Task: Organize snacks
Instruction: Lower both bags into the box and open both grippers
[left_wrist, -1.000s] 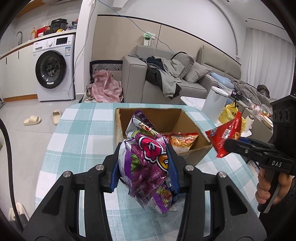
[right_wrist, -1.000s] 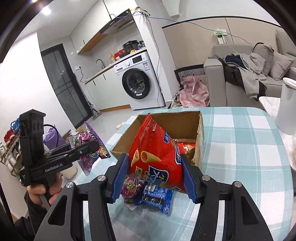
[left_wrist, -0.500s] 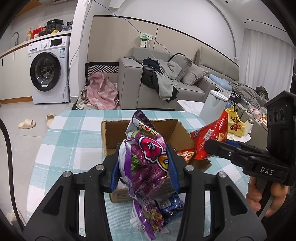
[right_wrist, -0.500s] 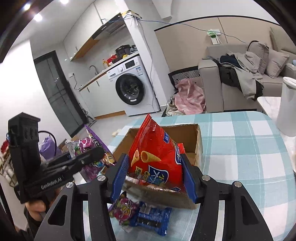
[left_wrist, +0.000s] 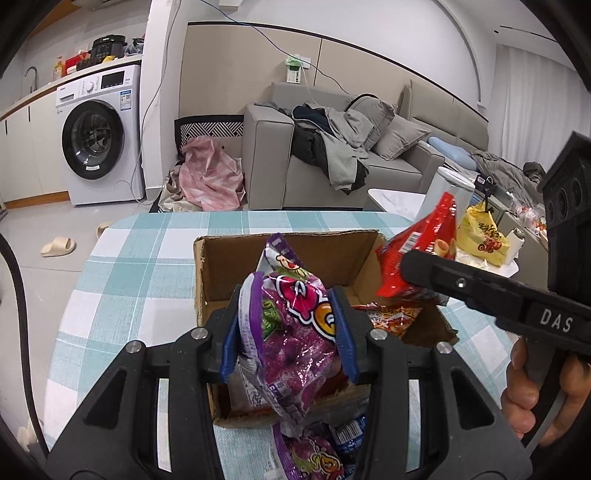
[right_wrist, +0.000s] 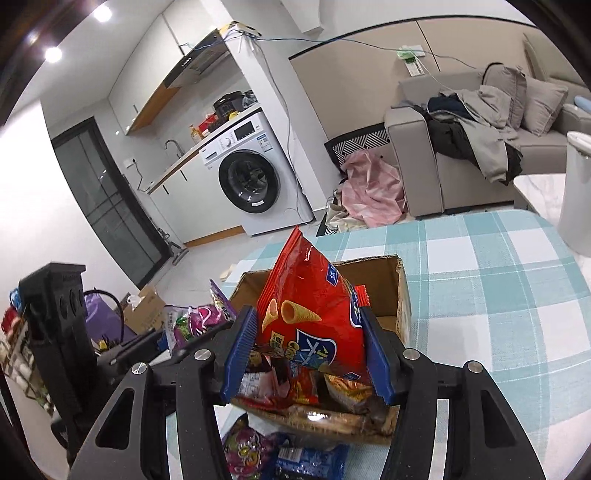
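Our left gripper (left_wrist: 288, 330) pinches a purple snack bag (left_wrist: 291, 332) between its blue pads, held over the open cardboard box (left_wrist: 295, 254). Our right gripper (right_wrist: 304, 349) clamps a red snack bag (right_wrist: 310, 314) above the same box. Packets already lie inside; more sit on the checked tablecloth (right_wrist: 498, 295) just before the near wall.

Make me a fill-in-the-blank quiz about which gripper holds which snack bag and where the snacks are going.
1. The left gripper is shut on the shiny ____ snack bag.
2. The right gripper is shut on the ____ bag of cone-shaped snacks.
3. Both bags hang above the open brown ____ box.
4. The box stands on a teal and white ____ tablecloth.

Missing words: purple; red; cardboard; checked
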